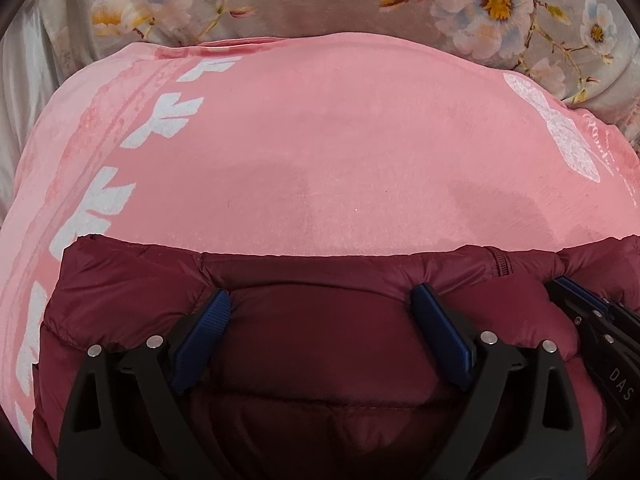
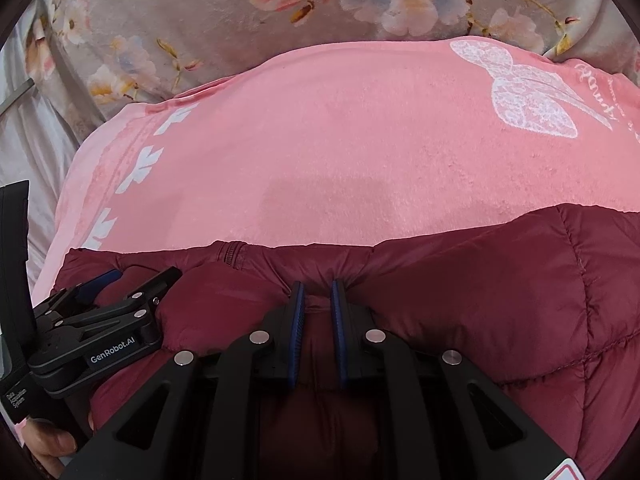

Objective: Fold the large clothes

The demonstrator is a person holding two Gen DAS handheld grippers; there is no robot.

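- Lying across the near part of a pink blanket (image 1: 320, 152), the maroon puffer jacket (image 1: 320, 344) has its far hem running roughly straight from side to side; beyond that hem the blanket stretches bare up to its far edge.
- White leaf shapes (image 1: 160, 116) run down the blanket's left border, and a white lace-like bow print (image 2: 528, 92) sits toward its far right corner, well apart from the jacket.
- Past the blanket lies a grey floral bedcover (image 2: 240, 20) with pale blossoms and yellow centres; pale satiny fabric (image 1: 20, 100) shows at the far left.
- Left gripper (image 1: 320, 304): its 2 blue-padded fingers (image 1: 204, 332) are spread wide and press down onto the quilted fabric just short of the hem; nothing is pinched between them.
- Right gripper (image 2: 318, 292): its 2 fingers stand close together with a narrow gap, and a small ridge of jacket fabric puckers up between the pads (image 2: 297, 320) right at the hem; it has the fabric nipped.
- A zipper (image 2: 232, 256) crosses the hem between the 2 grippers; in the right wrist view the left gripper sits just beside it at the lower left.
- Quilted seams (image 2: 576, 280) mark the jacket panel to the right.
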